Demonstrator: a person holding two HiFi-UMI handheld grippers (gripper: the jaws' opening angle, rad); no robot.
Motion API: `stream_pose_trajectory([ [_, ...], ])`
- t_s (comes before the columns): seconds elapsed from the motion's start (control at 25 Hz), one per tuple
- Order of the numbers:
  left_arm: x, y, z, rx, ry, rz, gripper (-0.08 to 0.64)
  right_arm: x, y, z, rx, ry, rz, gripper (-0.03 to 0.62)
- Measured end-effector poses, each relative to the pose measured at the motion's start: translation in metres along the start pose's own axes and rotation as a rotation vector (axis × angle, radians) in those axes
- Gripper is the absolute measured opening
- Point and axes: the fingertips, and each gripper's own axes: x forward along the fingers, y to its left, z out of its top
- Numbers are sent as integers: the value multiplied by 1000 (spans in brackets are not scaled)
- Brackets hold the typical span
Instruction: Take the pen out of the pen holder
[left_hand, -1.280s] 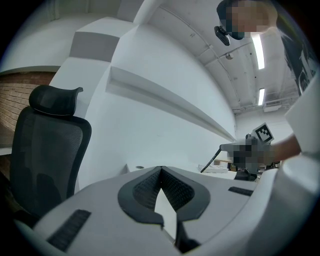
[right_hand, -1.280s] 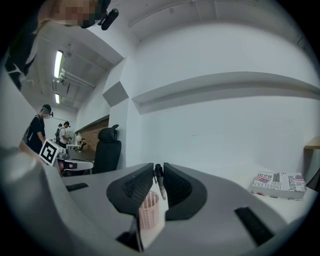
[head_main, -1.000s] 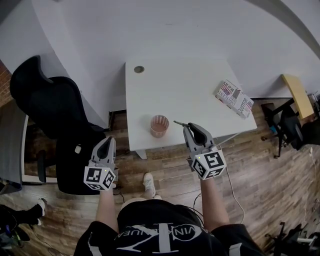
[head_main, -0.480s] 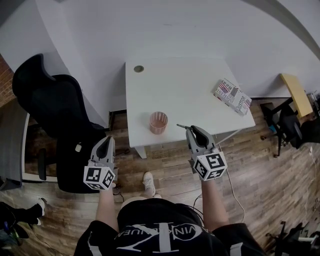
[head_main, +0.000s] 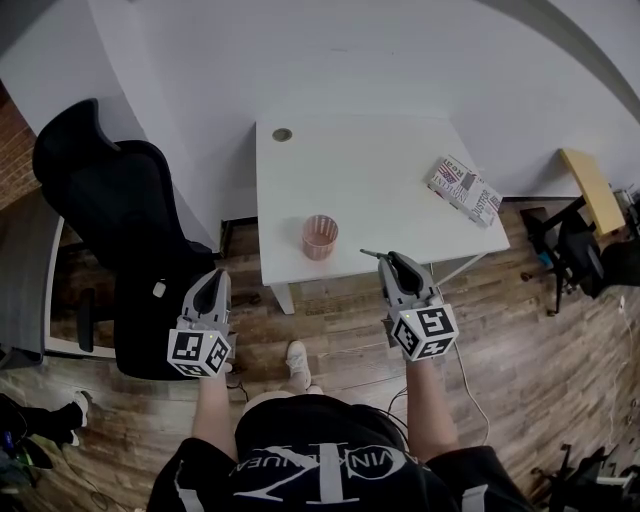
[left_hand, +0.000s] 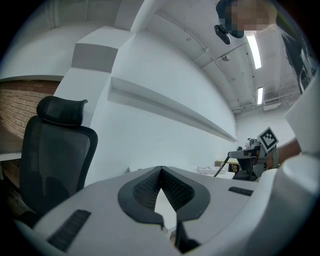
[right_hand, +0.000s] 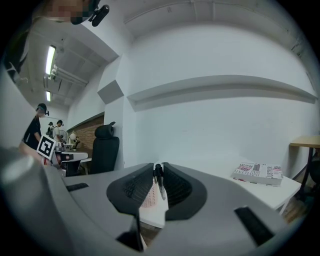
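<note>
The pink mesh pen holder (head_main: 320, 236) stands near the front edge of the white table (head_main: 380, 170). My right gripper (head_main: 388, 260) is shut on a dark pen (head_main: 369, 254), whose tip sticks out to the left, clear of the holder and to its right. In the right gripper view the pen (right_hand: 159, 179) sits between the pads, with the holder (right_hand: 148, 198) low behind them. My left gripper (head_main: 212, 281) hangs over the floor beside the chair, left of the table, shut and empty; its pads meet at the tips (left_hand: 160, 170).
A printed box (head_main: 466, 190) lies at the table's right side and a round grommet (head_main: 283, 134) at its far left corner. A black office chair (head_main: 120, 230) stands left of the table. A wooden shelf (head_main: 594, 186) and dark stands are at the right. People (right_hand: 35, 131) stand far off.
Both grippers have drawn back from the table toward the person. The pen has gone with the right gripper, farther from the holder. The jaws stay as they were.
</note>
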Motion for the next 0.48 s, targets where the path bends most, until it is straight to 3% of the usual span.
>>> stream_pose_trajectory([
  [0.48, -20, -9, 6, 7, -12, 6, 12, -25, 1, -5, 1, 4, -22, 66],
])
